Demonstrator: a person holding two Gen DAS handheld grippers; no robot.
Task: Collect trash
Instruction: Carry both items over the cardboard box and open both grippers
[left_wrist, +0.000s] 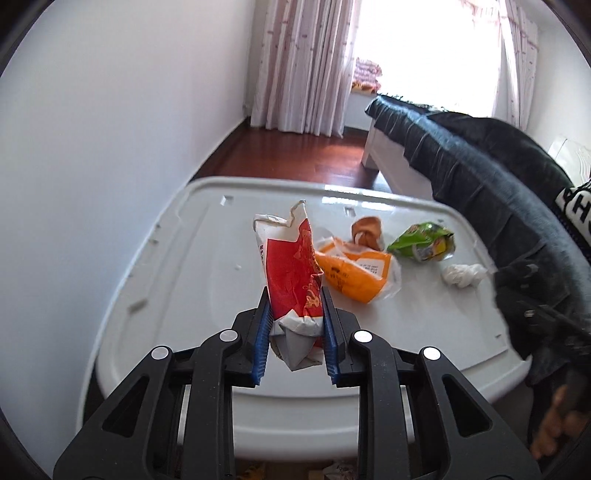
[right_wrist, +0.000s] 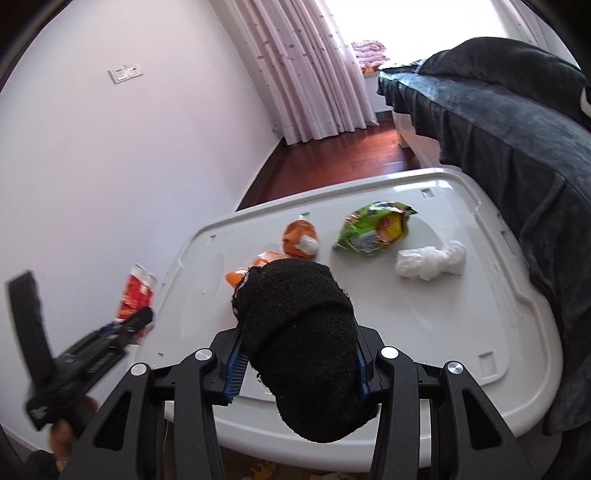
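My left gripper (left_wrist: 296, 300) is shut on a red and white wrapper (left_wrist: 291, 266) and holds it above the white lid (left_wrist: 177, 280); both also show in the right wrist view, gripper (right_wrist: 138, 319) and wrapper (right_wrist: 135, 291), off the lid's left edge. My right gripper (right_wrist: 299, 354) is shut on a black knitted sock (right_wrist: 299, 332) over the lid's (right_wrist: 461, 332) near edge. On the lid lie an orange wrapper (left_wrist: 354, 271), a small brown-orange wrapper (right_wrist: 300, 238), a green snack bag (right_wrist: 375, 227) and a crumpled white tissue (right_wrist: 430, 262).
A bed with a dark blanket (right_wrist: 498, 118) runs along the right side of the lid. A white wall (right_wrist: 110, 166) stands on the left. Red wooden floor (left_wrist: 295, 155) and pink curtains (left_wrist: 303, 66) lie beyond. Some clutter shows under the lid's near edge.
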